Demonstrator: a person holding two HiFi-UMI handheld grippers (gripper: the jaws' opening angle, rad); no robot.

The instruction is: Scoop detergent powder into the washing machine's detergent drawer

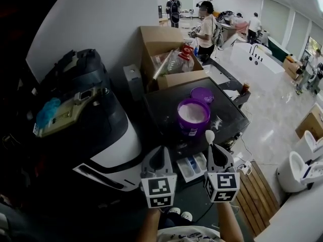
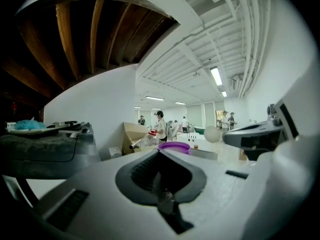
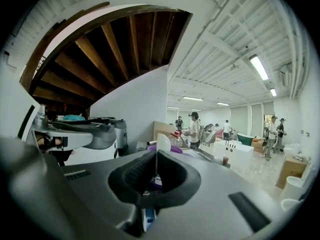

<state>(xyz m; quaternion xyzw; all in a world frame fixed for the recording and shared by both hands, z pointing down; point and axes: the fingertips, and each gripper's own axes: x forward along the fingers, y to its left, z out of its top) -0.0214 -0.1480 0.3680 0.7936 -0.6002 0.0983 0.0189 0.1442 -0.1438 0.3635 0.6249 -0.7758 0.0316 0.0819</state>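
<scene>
The black-topped washing machine carries a round purple plastic tub, open and filled with white detergent powder. Its flat purple lid lies just behind the tub on the same top.

On the person's side of the tub and lower down, the white detergent drawer with blue inserts juts out of the machine's front. It shows between the two claws.

The right claw is pinched tight on the thin handle of a white plastic scoop. The scoop's long axis runs straight out from the jaws, so its oval bowl leads. The bowl sits near the tub's front right side, short of the rim. I cannot tell whether it carries any powder.

The left claw is closed with nothing between its jaws. It hangs on the tub's near left side, level with the right one.

Judging by this, the right claw is the working one. The tub lies directly ahead of the scoop bowl and the drawer lies below and behind it. Loading would mean reaching forward, and emptying would mean drawing back and down.
</scene>
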